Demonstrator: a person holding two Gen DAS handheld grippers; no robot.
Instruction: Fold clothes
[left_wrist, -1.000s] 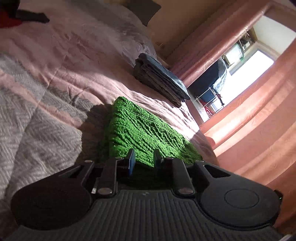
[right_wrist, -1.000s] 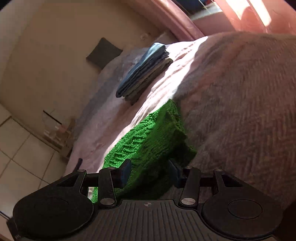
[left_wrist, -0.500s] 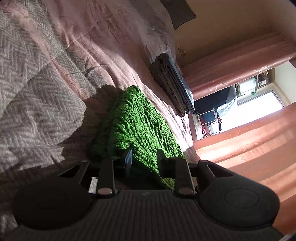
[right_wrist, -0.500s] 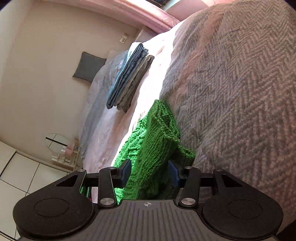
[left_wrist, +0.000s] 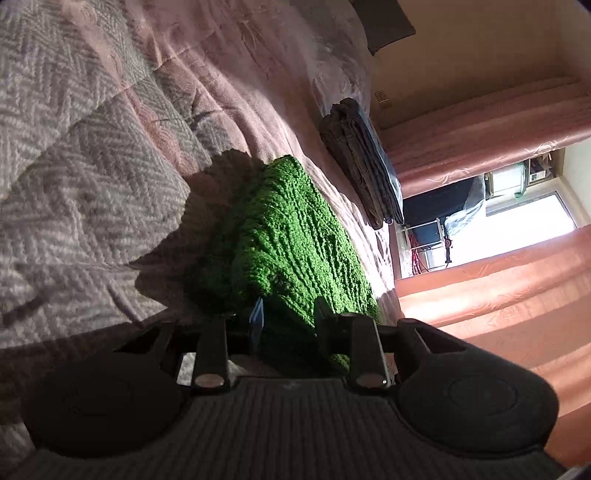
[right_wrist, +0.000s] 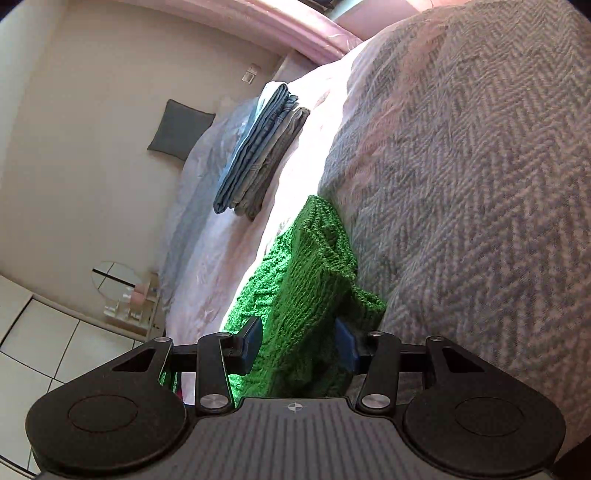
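Big picture first: the bed (right_wrist: 480, 184), spread with a grey herringbone blanket (left_wrist: 74, 155), fills both views, pink curtains (left_wrist: 498, 288) glowing beside the window. Up near the dark pillow (right_wrist: 181, 129) sits a stack of folded jeans (right_wrist: 258, 147), well apart from the action.

Now the green knit sweater (left_wrist: 288, 236), already folded into a thick bundle, lying on the bed near its edge. Both claws are in on it! The left claw (left_wrist: 288, 325) has the near end of the bundle between its fingers, the gap fairly narrow with knit filling it; it looks clamped, though how firmly I can't say. The right claw (right_wrist: 299, 347) straddles a thick wad of green, fingers set wider, fabric packed between them — a hold there too, by the look of it.

My read: folding is done on this one, and this is the lift-and-carry step. The next move calls for raising both ends together, level, and heading for that jeans stack without letting the layers slide open.
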